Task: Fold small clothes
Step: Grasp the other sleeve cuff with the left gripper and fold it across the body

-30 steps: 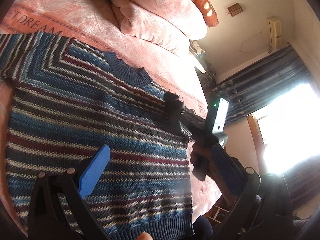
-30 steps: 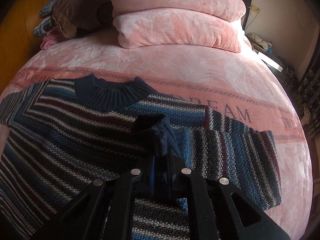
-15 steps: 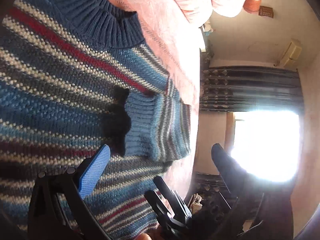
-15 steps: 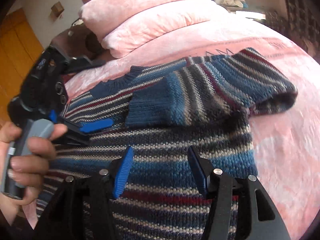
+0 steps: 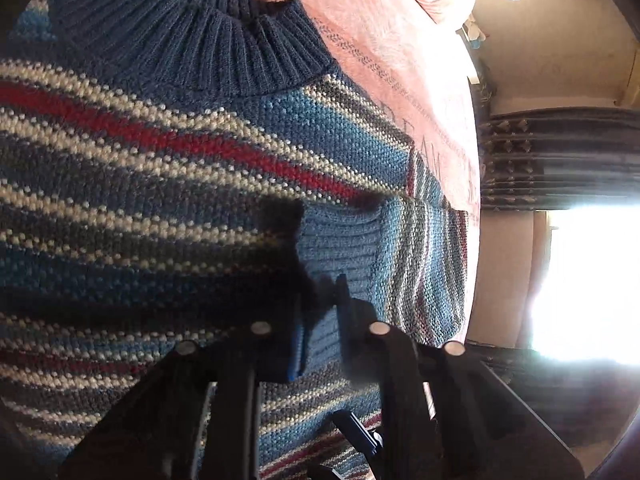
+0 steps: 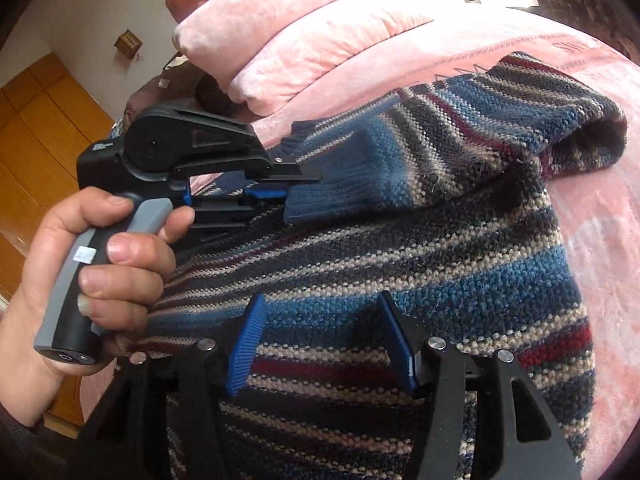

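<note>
Striped sweater [image 6: 420, 264] — a knitted garment in blue, white, grey and dark red bands — lies spread on the pink bed cover [image 6: 592, 240], its ribbed navy collar [image 5: 224, 52] toward the pillows [image 6: 304, 40] at the head of the bed. One sleeve [image 6: 460, 152] is folded inward across the chest, so that its ribbed blue cuff [image 6: 332, 192] rests on the body of the sweater; the fold of the sleeve forms a rounded hump near the bed's side edge.

Your left gripper [image 5: 318, 320] has its two fingers drawn close together on the cuff: in the left wrist view the ribbed knit sits pinched between the blue pad and the dark finger. The right wrist view confirms this from the side, where your hand [image 6: 96, 264] squeezes the grey trigger handle and the black jaws meet at the cuff's edge.

Your right gripper [image 6: 326, 344] hovers low over the lower body of the sweater with its blue-padded fingers [image 6: 246, 344] spread apart; nothing lies between them — whether the tips touch the knit cannot be told.

Printed lettering runs along a band of the bed cover beyond the sleeve. Background: a wooden wardrobe [image 6: 36, 152] beside the bed, and dark curtains [image 5: 560, 160] next to a bright window [image 5: 592, 280].
</note>
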{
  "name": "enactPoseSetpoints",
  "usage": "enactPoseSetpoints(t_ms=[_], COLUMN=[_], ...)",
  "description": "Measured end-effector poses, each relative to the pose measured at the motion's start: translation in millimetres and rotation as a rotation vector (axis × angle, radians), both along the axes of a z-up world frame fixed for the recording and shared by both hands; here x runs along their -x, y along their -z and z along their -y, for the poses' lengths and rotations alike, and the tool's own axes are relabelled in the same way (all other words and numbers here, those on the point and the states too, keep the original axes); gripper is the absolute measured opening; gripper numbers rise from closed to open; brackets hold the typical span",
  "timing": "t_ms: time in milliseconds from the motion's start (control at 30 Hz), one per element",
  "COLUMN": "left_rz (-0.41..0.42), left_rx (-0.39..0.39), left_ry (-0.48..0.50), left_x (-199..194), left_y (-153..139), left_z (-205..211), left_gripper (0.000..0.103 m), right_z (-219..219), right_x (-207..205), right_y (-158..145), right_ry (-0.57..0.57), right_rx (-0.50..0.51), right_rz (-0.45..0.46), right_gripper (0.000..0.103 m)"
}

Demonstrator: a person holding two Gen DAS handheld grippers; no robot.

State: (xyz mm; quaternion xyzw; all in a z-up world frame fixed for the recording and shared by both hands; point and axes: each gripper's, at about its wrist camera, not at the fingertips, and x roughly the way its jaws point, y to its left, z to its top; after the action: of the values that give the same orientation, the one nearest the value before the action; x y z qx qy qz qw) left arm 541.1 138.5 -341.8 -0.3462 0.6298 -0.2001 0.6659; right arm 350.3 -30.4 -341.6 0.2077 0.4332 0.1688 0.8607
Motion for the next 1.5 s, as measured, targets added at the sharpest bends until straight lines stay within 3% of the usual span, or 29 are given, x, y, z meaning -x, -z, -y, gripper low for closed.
enactPoseSetpoints(t_ms=[367, 567, 800, 933, 1167, 1333, 1500], left_rz=[0.192, 0.311, 0.378, 0.389, 0.348, 0.284, 0.172], left_rx=[0.02, 0.003, -0.041, -0.049, -0.068, -0.068, -0.086], left_ry=[0.117, 0.138, 0.136, 0.12, 0.059, -0.003, -0.064], left_x=[-31, -30, -22, -18, -11, -2, 4], left_y=[-115, -188, -232, -235, -205, -167, -102], left_z=[18, -12, -48, -71, -125, -169, -204], left_gripper=[0.005, 0.005, 0.004, 0.004, 0.004, 0.004, 0.004], right_z=[-8, -9, -10, -11, -13, -14, -17], right_x=[7, 5, 4, 4, 4, 4, 5], right_y=[2, 5, 8, 9, 10, 11, 12], right_ry=[-0.01, -0.014, -0.017, -0.017, -0.019, -0.019, -0.019], right_rx=[0.009, 0.01, 0.018, 0.019, 0.029, 0.032, 0.036], right_rz=[0.009, 0.01, 0.012, 0.013, 0.012, 0.013, 0.014], right_gripper=[0.058, 0.058, 0.058, 0.058, 0.058, 0.058, 0.058])
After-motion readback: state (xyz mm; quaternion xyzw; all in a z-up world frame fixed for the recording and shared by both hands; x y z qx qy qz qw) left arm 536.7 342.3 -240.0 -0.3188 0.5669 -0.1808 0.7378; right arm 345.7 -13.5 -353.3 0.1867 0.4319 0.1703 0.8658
